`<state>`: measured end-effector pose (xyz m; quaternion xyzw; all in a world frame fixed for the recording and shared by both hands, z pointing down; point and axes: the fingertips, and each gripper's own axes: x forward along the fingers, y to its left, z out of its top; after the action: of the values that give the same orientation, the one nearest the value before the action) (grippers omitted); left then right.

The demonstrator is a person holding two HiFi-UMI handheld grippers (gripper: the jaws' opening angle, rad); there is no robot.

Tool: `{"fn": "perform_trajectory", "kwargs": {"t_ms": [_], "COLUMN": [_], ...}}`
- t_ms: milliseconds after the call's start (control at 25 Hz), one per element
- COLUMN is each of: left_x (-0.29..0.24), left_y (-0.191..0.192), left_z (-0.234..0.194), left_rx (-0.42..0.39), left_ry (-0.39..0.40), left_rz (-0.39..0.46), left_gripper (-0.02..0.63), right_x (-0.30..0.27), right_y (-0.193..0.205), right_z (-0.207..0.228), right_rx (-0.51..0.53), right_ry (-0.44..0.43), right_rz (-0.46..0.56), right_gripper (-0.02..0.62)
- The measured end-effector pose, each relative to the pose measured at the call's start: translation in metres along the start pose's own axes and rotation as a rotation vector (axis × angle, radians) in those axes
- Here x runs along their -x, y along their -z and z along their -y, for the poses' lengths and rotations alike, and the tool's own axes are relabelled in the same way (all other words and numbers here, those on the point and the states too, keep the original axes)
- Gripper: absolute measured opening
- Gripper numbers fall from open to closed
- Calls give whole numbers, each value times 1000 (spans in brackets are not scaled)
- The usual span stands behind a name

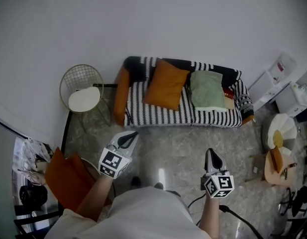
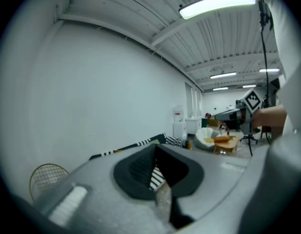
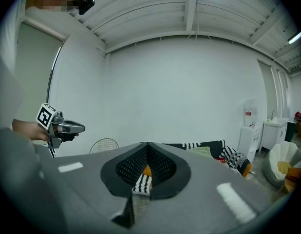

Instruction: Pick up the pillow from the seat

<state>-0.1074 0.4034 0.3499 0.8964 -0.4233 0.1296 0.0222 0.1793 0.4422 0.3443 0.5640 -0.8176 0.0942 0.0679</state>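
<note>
A black-and-white striped sofa (image 1: 158, 114) stands against the far wall. An orange pillow (image 1: 165, 84) leans on its seat left of the middle, and a pale green pillow (image 1: 206, 89) lies to its right. My left gripper (image 1: 127, 139) is held well short of the sofa, shut and empty. My right gripper (image 1: 213, 159) is also shut and empty, further back over the floor. In the right gripper view the orange pillow (image 3: 147, 170) shows through the gap in the jaws, and the left gripper (image 3: 67, 128) appears at the left.
A wire chair (image 1: 82, 94) with a white seat stands left of the sofa. Orange cushions (image 1: 66, 177) lie at the near left. A round white seat (image 1: 282, 129) and a small wooden table (image 1: 278, 166) stand at the right. Marbled floor (image 1: 183, 143) lies between me and the sofa.
</note>
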Motion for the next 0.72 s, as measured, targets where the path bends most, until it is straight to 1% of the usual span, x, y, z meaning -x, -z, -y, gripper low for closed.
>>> {"fn": "perform_trajectory", "kwargs": {"t_ms": [440,640,720], "left_x": [21,29,34], "left_y": [27,31,35], "left_z": [-20,-32,-37], "left_rx": [19,14,10], "left_ry": [38,58,62], "left_rz": [-25,-15,-16], "left_gripper": [-2,-2,-2], "right_x": [-1,-3,-5], "right_y": [19,16,18], "right_z": [-41,-59,-65], "right_rx": [-10,-63,-68], "right_ry": [15,10,16], "right_rz": [-36,-6,-3], "right_gripper": [5,5,5]}}
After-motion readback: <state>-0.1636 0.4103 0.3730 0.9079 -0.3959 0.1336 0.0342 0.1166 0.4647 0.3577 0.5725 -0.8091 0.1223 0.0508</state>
